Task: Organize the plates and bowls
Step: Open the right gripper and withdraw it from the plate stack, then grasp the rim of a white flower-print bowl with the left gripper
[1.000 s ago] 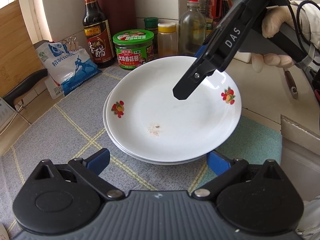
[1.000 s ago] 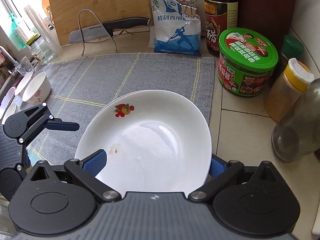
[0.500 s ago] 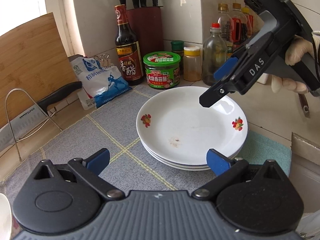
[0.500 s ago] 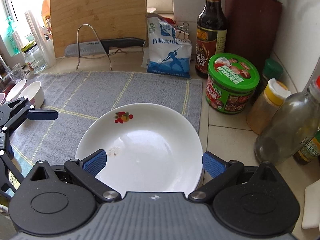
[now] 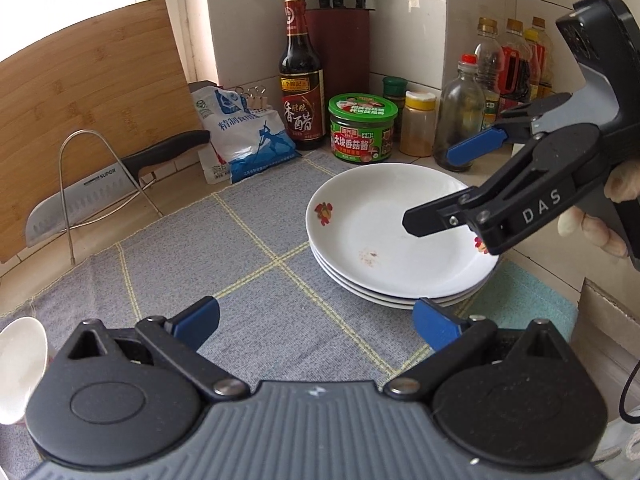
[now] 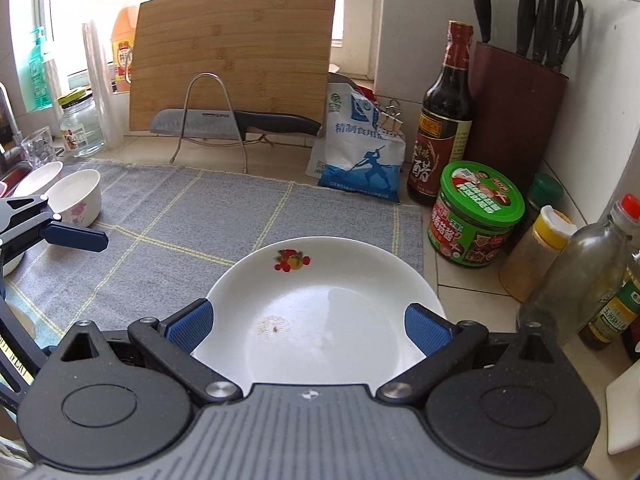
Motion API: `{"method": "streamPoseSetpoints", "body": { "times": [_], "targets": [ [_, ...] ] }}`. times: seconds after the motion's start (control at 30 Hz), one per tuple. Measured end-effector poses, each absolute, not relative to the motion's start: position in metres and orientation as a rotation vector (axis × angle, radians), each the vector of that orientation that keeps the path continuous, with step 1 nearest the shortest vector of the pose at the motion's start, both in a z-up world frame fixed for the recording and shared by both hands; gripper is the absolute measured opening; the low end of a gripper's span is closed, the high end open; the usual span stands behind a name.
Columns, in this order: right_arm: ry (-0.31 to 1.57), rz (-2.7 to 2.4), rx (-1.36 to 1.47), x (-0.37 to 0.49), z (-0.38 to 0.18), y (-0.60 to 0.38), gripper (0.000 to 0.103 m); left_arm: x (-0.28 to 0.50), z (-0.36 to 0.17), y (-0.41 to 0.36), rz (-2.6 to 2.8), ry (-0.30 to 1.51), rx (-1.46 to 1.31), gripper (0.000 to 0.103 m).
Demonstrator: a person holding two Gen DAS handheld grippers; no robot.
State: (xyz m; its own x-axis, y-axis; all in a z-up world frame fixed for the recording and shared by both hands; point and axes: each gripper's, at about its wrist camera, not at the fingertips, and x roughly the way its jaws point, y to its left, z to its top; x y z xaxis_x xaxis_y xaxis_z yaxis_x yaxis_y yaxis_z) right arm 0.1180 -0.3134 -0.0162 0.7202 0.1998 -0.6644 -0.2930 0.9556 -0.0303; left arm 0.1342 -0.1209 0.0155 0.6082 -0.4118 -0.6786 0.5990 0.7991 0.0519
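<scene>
A stack of three white plates (image 5: pixel 384 240) with fruit motifs rests at the right end of the grey mat (image 5: pixel 192 264). My left gripper (image 5: pixel 316 324) is open and empty, low over the mat just in front of the stack. My right gripper (image 5: pixel 444 188) hovers open above the stack's right side, held by a gloved hand (image 5: pixel 600 224). In the right wrist view the top plate (image 6: pixel 332 280) lies below my open right gripper (image 6: pixel 310 322), untouched. Two small white bowls (image 6: pixel 76 200) stand at the mat's far left, behind a left finger (image 6: pixel 76 238).
A green-lidded jar (image 5: pixel 362 132), vinegar bottle (image 5: pixel 301 92), salt bag (image 5: pixel 248 136) and spice bottles (image 5: pixel 456 116) line the wall behind the plates. A knife on a wire rack (image 5: pixel 100 188) leans by the cutting board (image 5: pixel 80 112). A white bowl (image 5: pixel 20 364) sits at the left edge.
Both grippers have drawn back from the plate stack: the left backwards over the mat, the right up and away to the right. The stack stays in place.
</scene>
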Motion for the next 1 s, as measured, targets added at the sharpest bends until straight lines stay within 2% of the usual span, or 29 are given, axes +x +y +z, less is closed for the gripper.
{"method": "streamPoseSetpoints", "body": {
  "times": [0.57,1.0],
  "targets": [
    [0.680,0.440,-0.305,0.092,-0.031,-0.220,0.103,0.112,0.018,-0.040,-0.398,0.732,0.234,0.102],
    [0.724,0.506,-0.247,0.083,-0.044,-0.110,0.103,0.112,0.023,0.089,-0.341,0.775,0.249,0.102]
  ]
}}
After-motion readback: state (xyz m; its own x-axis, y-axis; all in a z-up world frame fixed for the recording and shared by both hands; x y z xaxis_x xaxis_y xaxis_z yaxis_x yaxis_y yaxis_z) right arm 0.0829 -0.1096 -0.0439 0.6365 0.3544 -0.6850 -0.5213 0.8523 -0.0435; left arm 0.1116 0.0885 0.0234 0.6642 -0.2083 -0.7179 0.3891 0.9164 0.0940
